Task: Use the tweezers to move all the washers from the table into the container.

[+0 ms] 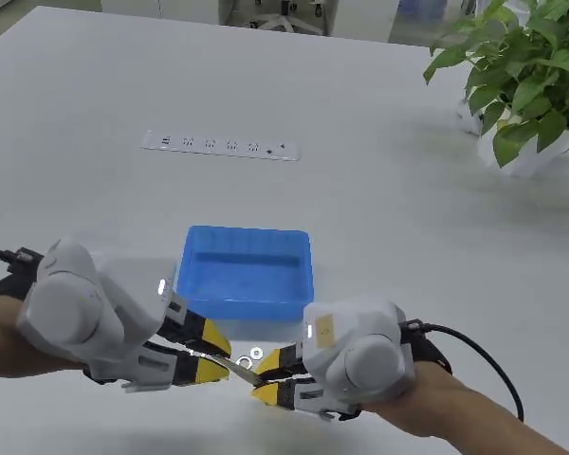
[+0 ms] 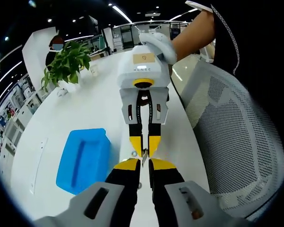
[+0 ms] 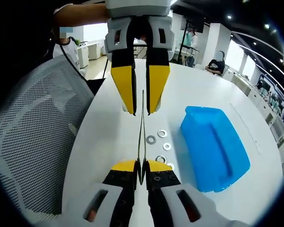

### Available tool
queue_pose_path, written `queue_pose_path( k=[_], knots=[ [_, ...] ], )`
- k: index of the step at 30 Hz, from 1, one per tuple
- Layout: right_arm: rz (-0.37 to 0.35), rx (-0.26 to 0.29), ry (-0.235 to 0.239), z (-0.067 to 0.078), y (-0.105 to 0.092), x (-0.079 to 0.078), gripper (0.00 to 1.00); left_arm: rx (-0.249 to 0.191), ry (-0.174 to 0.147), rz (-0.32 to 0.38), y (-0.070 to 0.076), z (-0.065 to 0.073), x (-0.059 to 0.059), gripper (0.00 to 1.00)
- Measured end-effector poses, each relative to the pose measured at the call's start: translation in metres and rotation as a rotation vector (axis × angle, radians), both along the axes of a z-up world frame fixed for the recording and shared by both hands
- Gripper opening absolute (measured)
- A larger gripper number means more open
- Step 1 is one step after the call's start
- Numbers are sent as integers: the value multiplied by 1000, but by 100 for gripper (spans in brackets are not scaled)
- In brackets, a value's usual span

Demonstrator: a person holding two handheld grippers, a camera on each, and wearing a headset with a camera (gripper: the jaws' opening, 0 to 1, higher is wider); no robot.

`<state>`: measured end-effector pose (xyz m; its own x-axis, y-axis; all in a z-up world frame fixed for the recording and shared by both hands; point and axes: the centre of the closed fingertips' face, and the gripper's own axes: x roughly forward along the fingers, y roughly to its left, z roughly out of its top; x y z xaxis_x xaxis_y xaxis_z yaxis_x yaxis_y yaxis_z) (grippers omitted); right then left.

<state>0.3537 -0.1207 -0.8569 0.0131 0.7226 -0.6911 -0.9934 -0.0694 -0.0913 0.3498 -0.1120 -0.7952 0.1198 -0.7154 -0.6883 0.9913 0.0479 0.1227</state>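
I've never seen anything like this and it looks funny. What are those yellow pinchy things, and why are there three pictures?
A person holds a tool in each hand; each ends in yellow tongs. One picture comes from a camera on the person's head, the round two from cameras riding on each tool. The right tongs pinch thin metal tweezers, whose other end reaches between the left tongs. On the white table lie small washers beside a blue container. Farther off are a power strip and a plant.
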Motion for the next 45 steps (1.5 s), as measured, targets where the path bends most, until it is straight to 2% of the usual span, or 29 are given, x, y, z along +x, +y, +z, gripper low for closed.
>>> queue_pose_path(
  k=[21, 33, 41, 45],
  knots=[
    [4, 2, 0, 2, 0, 0, 9, -37, -1, -3, -5, 3, 0, 6],
    [-4, -3, -3, 1, 1, 3, 9, -78, -11, -18, -24, 11, 2, 6],
    [-4, -8, 6, -4, 1, -1, 9, -77, -10, -45, -37, 9, -2, 6],
    [-3, -20, 12, -8, -1, -4, 9, -69, -5, -51, -37, 6, -3, 7]
  ],
)
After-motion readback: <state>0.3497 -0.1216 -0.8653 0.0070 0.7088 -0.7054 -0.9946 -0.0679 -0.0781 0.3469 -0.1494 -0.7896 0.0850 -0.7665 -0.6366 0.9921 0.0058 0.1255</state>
